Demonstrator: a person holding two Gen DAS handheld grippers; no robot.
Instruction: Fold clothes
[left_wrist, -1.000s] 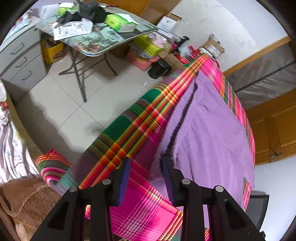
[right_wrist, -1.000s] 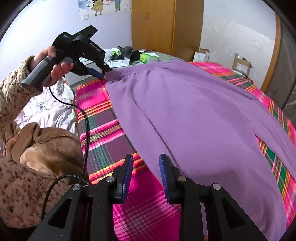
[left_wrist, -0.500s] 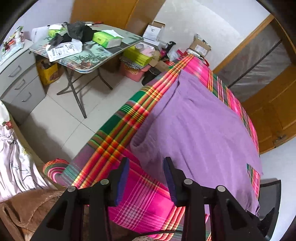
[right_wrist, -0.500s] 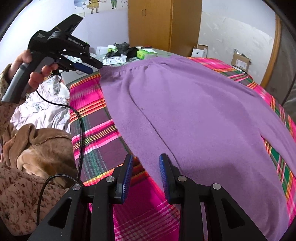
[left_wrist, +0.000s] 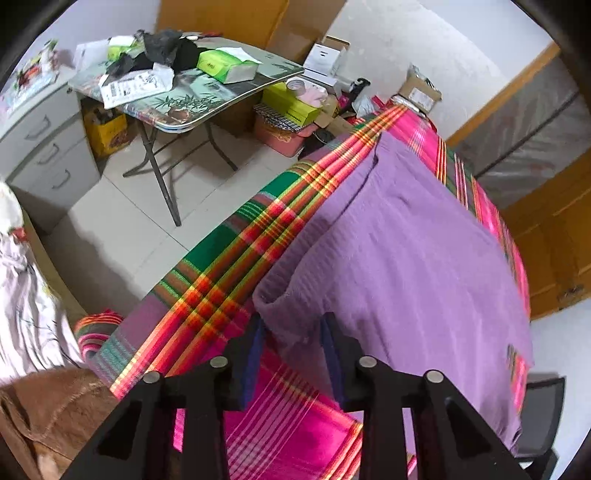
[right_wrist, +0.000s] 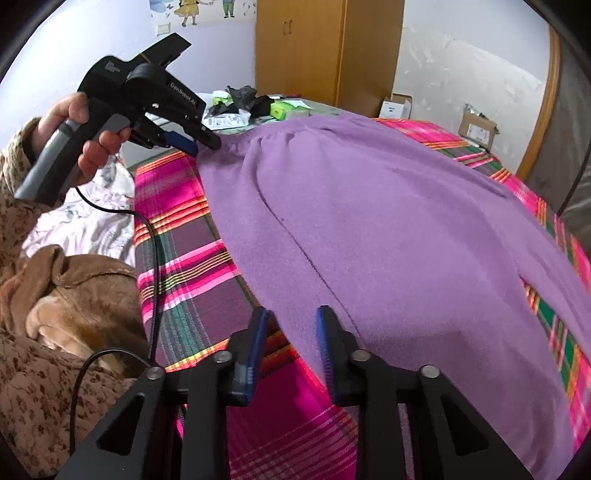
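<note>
Purple fleece garment (right_wrist: 388, 236): lying spread flat over the plaid cover (right_wrist: 184, 266); soft, light, likely draping limply. Your left gripper (left_wrist: 291, 347) is straddling a lifted corner, seemingly not clamped; your right gripper (right_wrist: 290, 339) is gaping at the near edge. Pinch hems.

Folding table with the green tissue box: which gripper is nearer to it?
Left. The left gripper is at the purple garment's corner on the bed edge facing the folding table; the right gripper is at the garment's opposite end, the table far behind.
</note>
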